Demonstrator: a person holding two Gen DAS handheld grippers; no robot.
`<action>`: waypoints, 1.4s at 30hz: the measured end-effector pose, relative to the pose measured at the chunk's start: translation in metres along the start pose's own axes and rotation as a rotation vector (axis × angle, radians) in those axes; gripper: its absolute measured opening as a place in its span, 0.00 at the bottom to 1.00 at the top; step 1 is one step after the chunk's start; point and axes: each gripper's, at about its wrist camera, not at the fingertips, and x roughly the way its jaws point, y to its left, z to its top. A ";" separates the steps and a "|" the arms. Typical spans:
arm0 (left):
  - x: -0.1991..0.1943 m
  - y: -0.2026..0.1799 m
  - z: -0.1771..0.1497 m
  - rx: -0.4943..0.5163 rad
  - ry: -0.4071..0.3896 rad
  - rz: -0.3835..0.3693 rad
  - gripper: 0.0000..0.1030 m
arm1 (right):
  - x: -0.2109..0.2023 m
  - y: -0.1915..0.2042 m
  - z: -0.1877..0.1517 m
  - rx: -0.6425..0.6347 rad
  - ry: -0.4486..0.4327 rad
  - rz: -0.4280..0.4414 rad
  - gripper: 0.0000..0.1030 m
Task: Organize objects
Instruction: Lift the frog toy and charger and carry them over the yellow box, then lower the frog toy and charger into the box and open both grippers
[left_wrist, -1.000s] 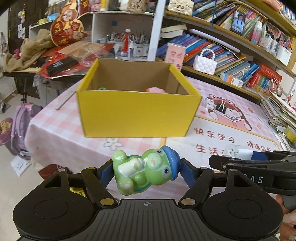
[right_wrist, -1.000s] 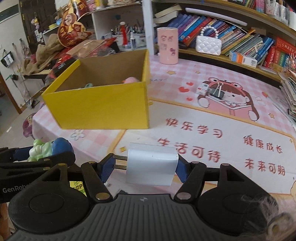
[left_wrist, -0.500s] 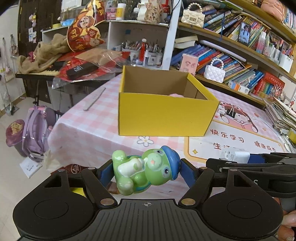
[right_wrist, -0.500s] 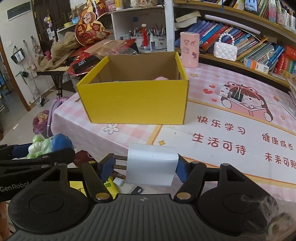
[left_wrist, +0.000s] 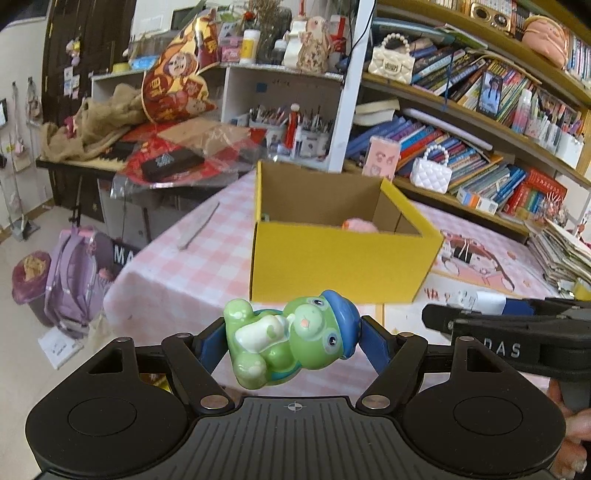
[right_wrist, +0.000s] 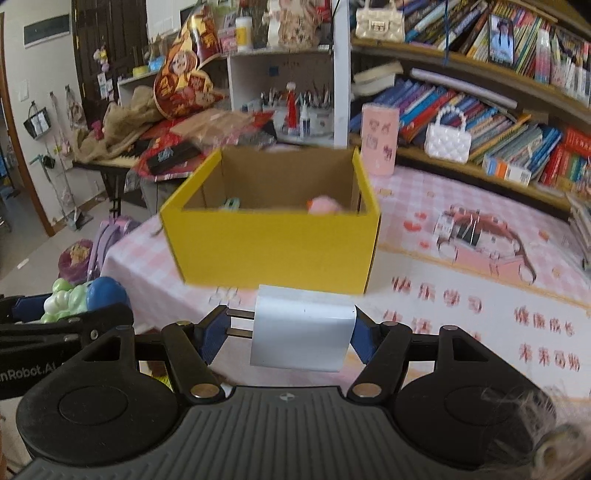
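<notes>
My left gripper (left_wrist: 288, 341) is shut on a green toy bear with a blue cap (left_wrist: 291, 345), held in the air short of the table's near edge. My right gripper (right_wrist: 286, 330) is shut on a white plug adapter (right_wrist: 301, 330), its prongs pointing left. An open yellow cardboard box (left_wrist: 340, 258) stands on the pink checked tablecloth (left_wrist: 177, 280) ahead of both grippers; it also shows in the right wrist view (right_wrist: 273, 245). A pink toy (right_wrist: 323, 205) and a pale green item (right_wrist: 231, 203) lie inside it. The right gripper shows at the right of the left wrist view (left_wrist: 517, 328).
A pink cup (right_wrist: 380, 138) and a white pearl handbag (right_wrist: 447, 138) stand behind the box. Bookshelves (left_wrist: 480, 147) run along the back right. A cluttered side table (left_wrist: 147, 162) is at the left, with a purple backpack (left_wrist: 74, 277) on the floor. A binder clip (right_wrist: 467, 230) lies on the mat.
Both grippers have drawn back and risen from the box, which looks smaller and farther. Each still holds its object.
</notes>
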 end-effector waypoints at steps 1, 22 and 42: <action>0.001 0.000 0.005 0.002 -0.011 0.000 0.73 | 0.001 -0.001 0.007 0.000 -0.019 -0.003 0.64; 0.123 -0.048 0.089 0.164 -0.042 0.096 0.74 | 0.133 -0.035 0.138 -0.028 -0.073 0.085 0.64; 0.199 -0.054 0.087 0.182 0.118 0.175 0.80 | 0.264 -0.030 0.152 -0.179 0.233 0.140 0.64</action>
